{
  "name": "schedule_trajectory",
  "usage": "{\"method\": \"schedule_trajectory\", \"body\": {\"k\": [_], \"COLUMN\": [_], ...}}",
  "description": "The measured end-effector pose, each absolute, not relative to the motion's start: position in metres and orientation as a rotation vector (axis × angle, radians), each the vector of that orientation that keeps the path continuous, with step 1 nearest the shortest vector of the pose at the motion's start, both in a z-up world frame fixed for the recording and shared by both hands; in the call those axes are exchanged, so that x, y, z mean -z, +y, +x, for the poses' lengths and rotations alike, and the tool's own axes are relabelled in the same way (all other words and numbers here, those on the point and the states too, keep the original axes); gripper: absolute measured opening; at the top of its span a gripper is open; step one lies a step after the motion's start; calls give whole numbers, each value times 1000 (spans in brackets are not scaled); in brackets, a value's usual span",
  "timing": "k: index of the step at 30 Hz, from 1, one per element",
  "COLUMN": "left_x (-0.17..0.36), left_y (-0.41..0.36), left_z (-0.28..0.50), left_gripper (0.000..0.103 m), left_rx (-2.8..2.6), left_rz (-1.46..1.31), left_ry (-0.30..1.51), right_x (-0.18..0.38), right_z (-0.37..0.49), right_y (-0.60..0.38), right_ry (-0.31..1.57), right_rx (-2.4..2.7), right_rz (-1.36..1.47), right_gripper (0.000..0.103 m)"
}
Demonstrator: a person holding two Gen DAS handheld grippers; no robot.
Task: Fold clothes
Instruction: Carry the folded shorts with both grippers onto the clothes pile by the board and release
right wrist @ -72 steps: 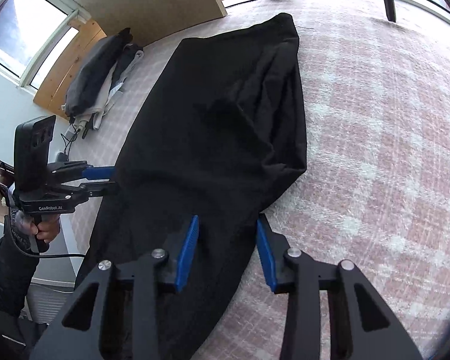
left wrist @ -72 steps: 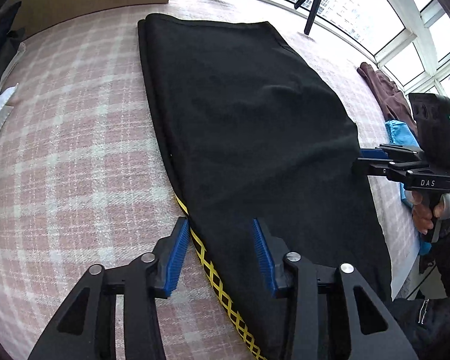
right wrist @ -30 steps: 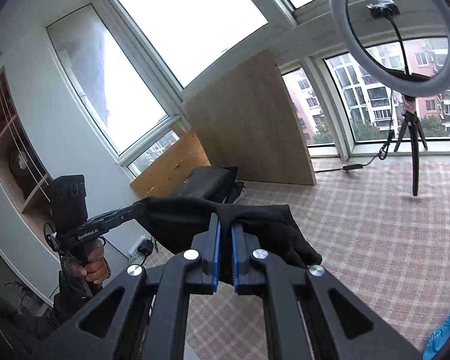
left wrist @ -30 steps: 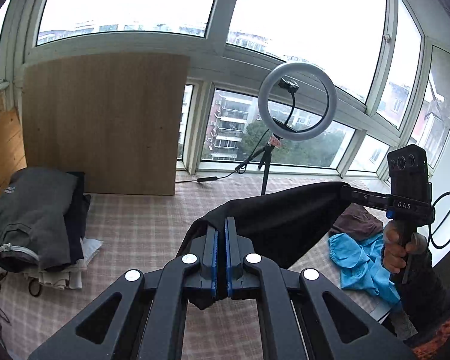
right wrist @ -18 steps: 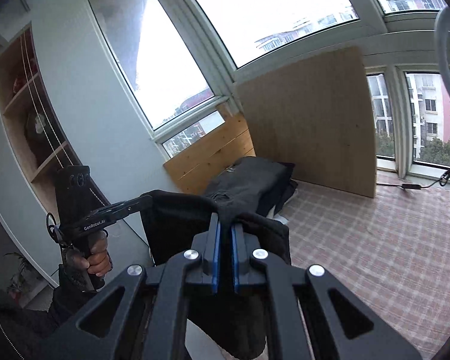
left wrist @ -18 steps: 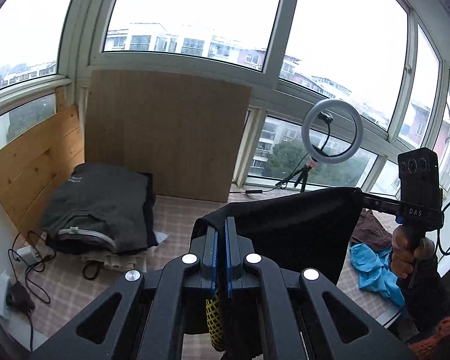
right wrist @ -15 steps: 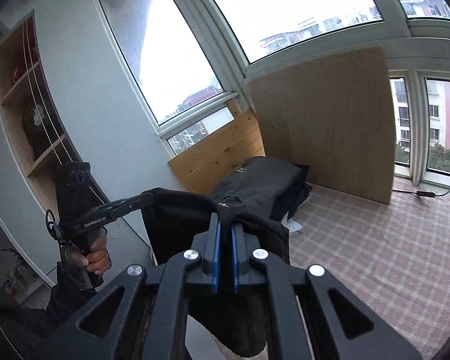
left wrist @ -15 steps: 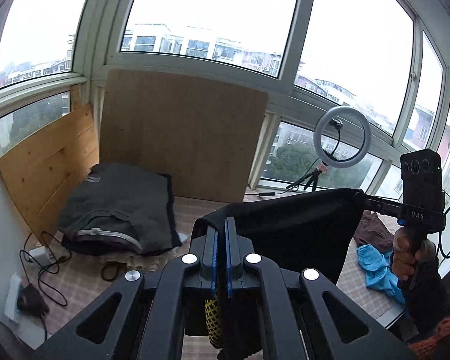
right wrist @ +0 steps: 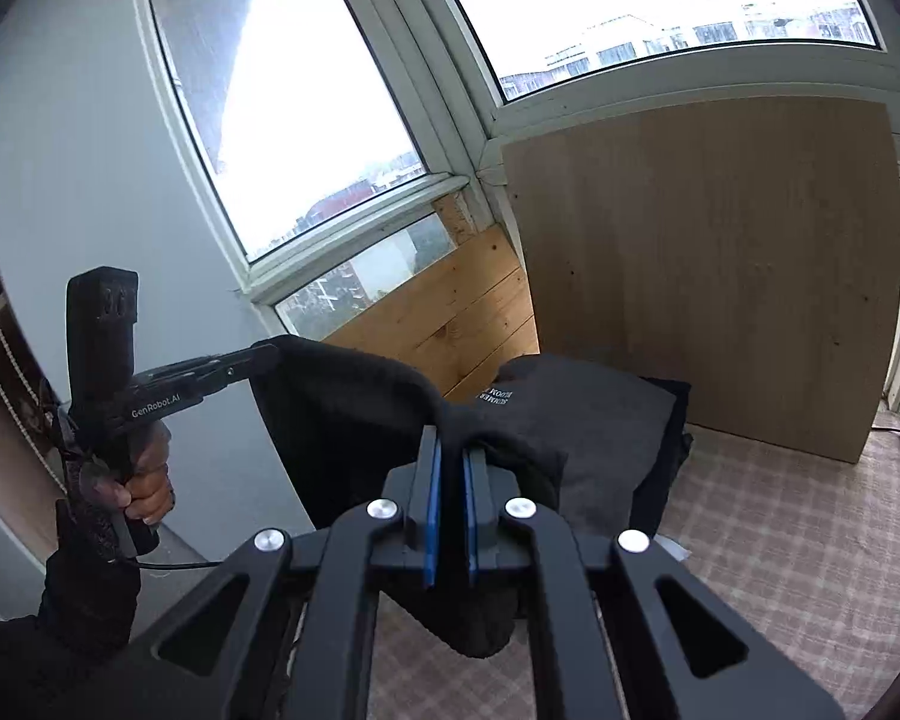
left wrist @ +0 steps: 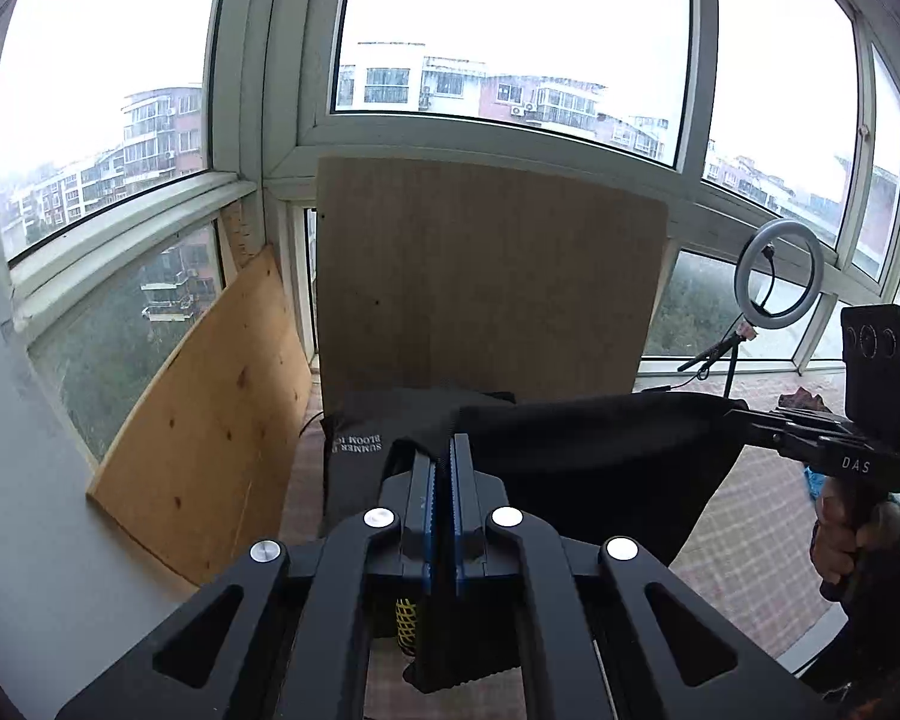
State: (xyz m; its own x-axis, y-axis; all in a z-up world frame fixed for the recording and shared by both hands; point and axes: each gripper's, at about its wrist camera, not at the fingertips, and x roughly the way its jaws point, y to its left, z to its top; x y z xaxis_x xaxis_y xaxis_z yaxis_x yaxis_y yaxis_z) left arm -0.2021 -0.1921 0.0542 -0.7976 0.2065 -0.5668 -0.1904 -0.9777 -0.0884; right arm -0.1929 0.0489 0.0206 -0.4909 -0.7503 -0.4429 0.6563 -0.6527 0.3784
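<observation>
Blue-padded jaws of the left gripper (left wrist: 441, 450) stand pressed together on one top corner of the black knit garment (left wrist: 600, 450); a strip of yellow mesh shows low between the fingers. The right gripper (right wrist: 450, 450) is likewise clamped shut, pinching the opposite top corner of the same cloth.

Location: the garment hangs in the air between both grippers, clear of the pink checked cover (right wrist: 810, 540). In the left wrist view the held edge runs from centre toward 3 o'clock; in the right wrist view, from centre toward 10 o'clock.

Orientation: the held top edge lies roughly level, sagging slightly mid-span. The rest drapes downward, so the long axis appears vertical; the bottom hem is hidden behind the fingers.

Progress (judgement): the garment looks already folded narrow and is in carry. A stack of folded dark grey clothes (right wrist: 594, 420) lies at 12 o'clock, before the upright wooden board (left wrist: 486, 276). Remaining: setting it down, likely on or beside that stack; other clothes show at 3 o'clock in the left wrist view.
</observation>
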Motion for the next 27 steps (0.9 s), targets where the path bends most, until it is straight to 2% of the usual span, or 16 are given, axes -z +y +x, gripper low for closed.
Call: {"method": "schedule_trajectory", "body": {"k": [9, 16, 20, 23, 27], "left_x": [-9, 54, 90, 112, 121], "left_y": [-211, -216, -217, -225, -234], "left_z": [-330, -418, -448, -467, -473], "left_gripper": [3, 3, 3, 4, 11], "left_rx": [-2708, -2661, -2646, -2634, -2587], "left_rz": [-997, -1152, -1238, -1323, -1414], "left_ry": [-20, -23, -31, -102, -192], "right_x": [16, 75, 112, 133, 145], "right_z": [-322, -409, -441, -461, -475], "right_y": [22, 11, 8, 6, 24], "right_ry": [-197, -229, -268, -287, -452], "right_rx": [2243, 2219, 2185, 2145, 2024], "right_rz": [907, 1089, 1178, 1256, 1361], "right_gripper": [6, 6, 6, 7, 10]}}
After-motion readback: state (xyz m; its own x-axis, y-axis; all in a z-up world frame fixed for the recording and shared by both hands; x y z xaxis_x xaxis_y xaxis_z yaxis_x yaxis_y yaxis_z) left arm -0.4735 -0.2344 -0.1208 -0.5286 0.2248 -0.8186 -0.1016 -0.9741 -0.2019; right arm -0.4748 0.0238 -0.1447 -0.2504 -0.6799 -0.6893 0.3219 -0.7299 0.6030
